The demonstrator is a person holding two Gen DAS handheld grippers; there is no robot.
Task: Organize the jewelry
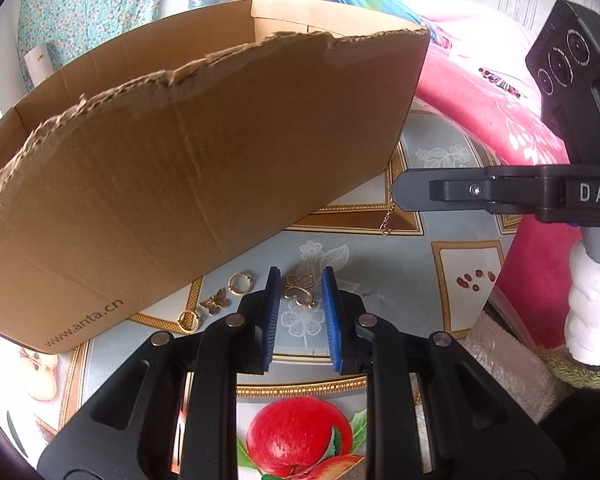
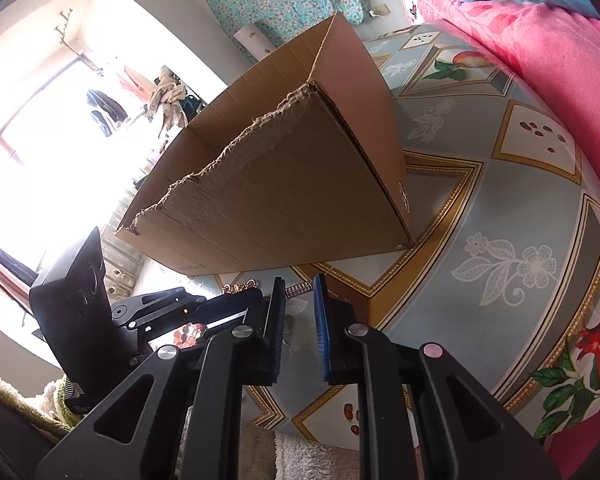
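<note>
The gold butterfly pendant (image 1: 300,290) is lying flat on the patterned tablecloth (image 1: 380,272), just in front of the near wall of the torn cardboard box (image 1: 188,168). Its long axis is running from the box wall toward the left wrist camera, with the wings spreading to both sides. It is sitting between the blue pads of the left gripper (image 1: 301,280), close to the tips; the pads (image 1: 274,300) are standing a little apart from it on each side, so the jaws are narrowly released and are not pressing on it.

To the left of the pendant, also near the foot of the box wall, a gold hoop (image 1: 241,282), a smaller butterfly charm (image 1: 216,302) and a second gold ring (image 1: 188,320) are lying on the cloth.

To the right of the box corner, the right gripper (image 1: 396,194) is reaching in from the side. A thin gold chain (image 1: 389,216) is hanging down from its tip, with a small ring at the lower end, so its jaws are clenched on the chain. In the right wrist view the chain itself is too thin to make out between the pads (image 2: 320,320). A white-gloved hand (image 1: 592,312) is holding the handle of this gripper. Beyond the box, a pink blanket (image 1: 500,108) is lying.
</note>
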